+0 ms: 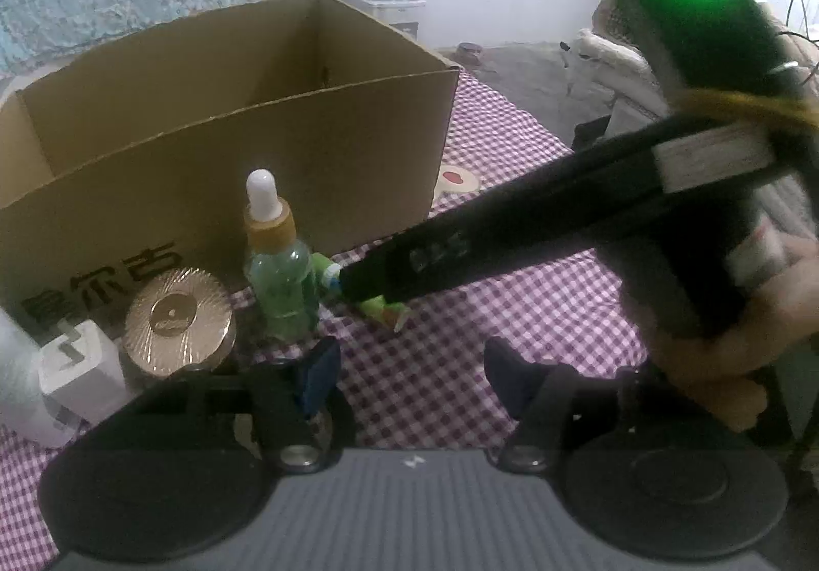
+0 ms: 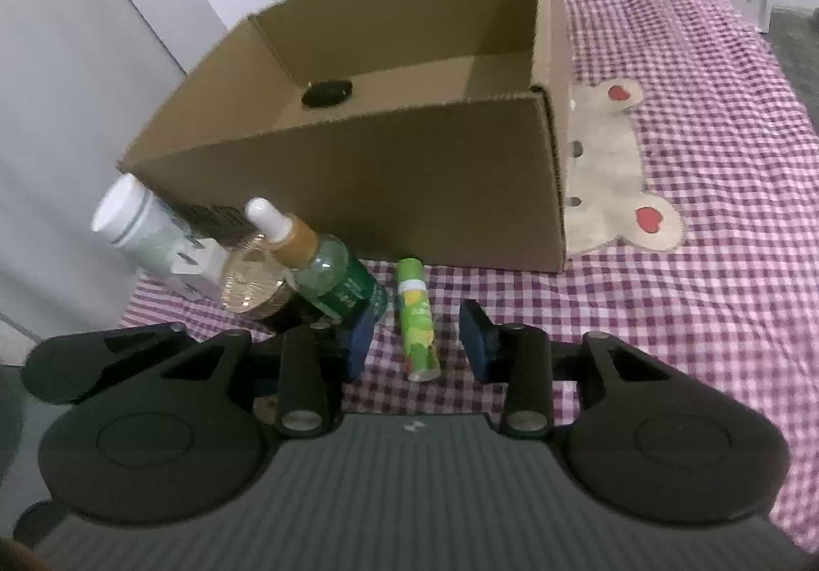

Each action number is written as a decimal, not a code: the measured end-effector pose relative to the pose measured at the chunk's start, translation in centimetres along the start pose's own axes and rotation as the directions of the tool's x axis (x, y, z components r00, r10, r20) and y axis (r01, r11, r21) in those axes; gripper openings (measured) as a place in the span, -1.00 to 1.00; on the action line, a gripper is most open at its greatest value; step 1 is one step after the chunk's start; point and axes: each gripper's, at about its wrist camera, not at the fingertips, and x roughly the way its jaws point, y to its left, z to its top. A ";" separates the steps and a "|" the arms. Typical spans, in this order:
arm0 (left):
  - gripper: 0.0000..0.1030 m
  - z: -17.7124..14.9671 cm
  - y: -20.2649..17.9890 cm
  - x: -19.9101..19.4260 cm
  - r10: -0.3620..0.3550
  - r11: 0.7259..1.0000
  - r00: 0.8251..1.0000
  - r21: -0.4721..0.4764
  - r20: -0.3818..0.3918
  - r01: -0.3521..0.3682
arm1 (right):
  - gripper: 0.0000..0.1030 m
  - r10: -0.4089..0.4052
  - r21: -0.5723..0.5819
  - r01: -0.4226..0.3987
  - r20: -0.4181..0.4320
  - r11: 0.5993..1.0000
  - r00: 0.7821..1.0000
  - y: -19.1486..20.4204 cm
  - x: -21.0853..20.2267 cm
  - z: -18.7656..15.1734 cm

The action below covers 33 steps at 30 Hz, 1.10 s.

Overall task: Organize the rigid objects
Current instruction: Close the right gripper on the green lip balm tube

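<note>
Right gripper (image 2: pixel 417 340) straddles green tube (image 2: pixel 417 320), pads spread, not yet pinching.
Light, stiff, slippery-looking; grip mid-body. Left gripper (image 1: pixel 409 381), at nine o'clock, spread, empty.

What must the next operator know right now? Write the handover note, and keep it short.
Left gripper: open, empty, over the checked cloth near the dropper bottle.
Right gripper: open, jaws either side of the green tube lying on the cloth; not gripped yet.
In front of the box: white bottle, charger plug, gold-lidded jar, dropper bottle, tube.
Done: nothing clearly packed; a dark round shape in the box, cannot tell what.
Left: probably grip the tube, box it, then the rest.
</note>
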 end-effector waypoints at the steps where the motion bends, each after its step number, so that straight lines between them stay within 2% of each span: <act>1: 0.20 0.0 0.0 0.1 0.002 1.000 1.000 0.002 -0.002 -0.002 | -0.56 0.002 0.006 -0.002 -0.009 1.000 1.000 -0.2 0.6 0.0; 4: 0.19 0.1 0.0 0.5 0.001 1.000 1.000 0.006 -0.011 -0.001 | -0.72 0.044 0.051 -0.042 -0.027 0.998 0.999 -1.0 1.6 -0.2; 9: 0.19 0.1 0.0 1.2 -0.017 1.000 0.999 0.012 -0.031 0.017 | -0.73 0.098 0.132 -0.093 -0.029 0.987 0.995 -2.4 0.9 -1.4; 15: 0.19 -0.6 -0.7 1.5 -0.051 0.998 0.996 0.039 -0.075 0.054 | -0.72 0.185 0.262 -0.164 -0.058 0.951 0.981 -3.4 -0.2 -3.9; 21: 0.19 -0.5 -1.3 2.5 -0.016 0.998 0.994 0.057 -0.111 0.022 | -0.67 0.204 0.295 -0.177 -0.063 0.939 0.977 -3.5 -0.4 -4.9; 23: 0.10 -0.6 -1.1 2.7 -0.006 0.999 0.993 0.048 -0.120 0.012 | -0.67 0.206 0.297 -0.179 -0.062 0.938 0.977 -3.4 -0.4 -4.7; 27: 0.04 -0.5 -1.0 3.1 0.012 0.999 0.994 0.048 -0.107 -0.007 | -0.67 0.210 0.288 -0.185 -0.059 0.939 0.976 -3.3 0.0 -4.4; 33: -0.23 -0.5 -0.9 3.3 0.049 0.998 0.995 0.050 -0.089 -0.044 | -0.71 0.220 0.274 -0.201 -0.039 0.941 0.975 -3.1 0.6 -4.2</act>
